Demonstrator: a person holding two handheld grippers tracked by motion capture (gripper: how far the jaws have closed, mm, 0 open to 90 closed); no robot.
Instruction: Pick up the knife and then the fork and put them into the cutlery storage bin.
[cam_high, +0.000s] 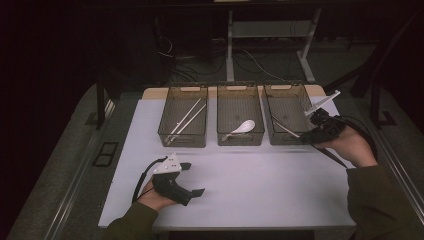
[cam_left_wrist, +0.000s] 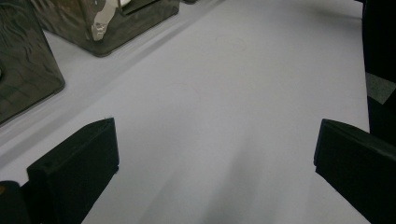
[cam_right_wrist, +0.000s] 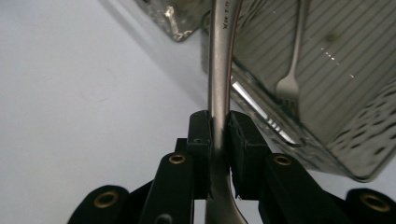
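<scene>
The left gripper rests low over the bare front of the counter, well apart from the bins. In the left gripper view its fingers stand wide with nothing between them, only white surface ahead. It looks parked there to keep out of the way while the other hand works.

Three clear brown bins sit side by side along the far edge of the counter. The left bin holds a pair of chopsticks lying lengthwise at a slant. The middle bin holds a white spoon, bowl toward the right and handle toward the front left. The right bin holds a fork, seen lying flat on the ribbed floor in the right gripper view.

The right gripper is at the front right corner of that bin. Its fingers are closed narrow on the handle of a metal utensil, which reaches forward and up over the bin's near wall. Which kind of utensil it is I cannot tell, since its working end is out of sight. Held by the handle and aimed over the rim, it seems meant to go in with the fork, which suggests cutlery is being sorted by kind, one bin each.
</scene>
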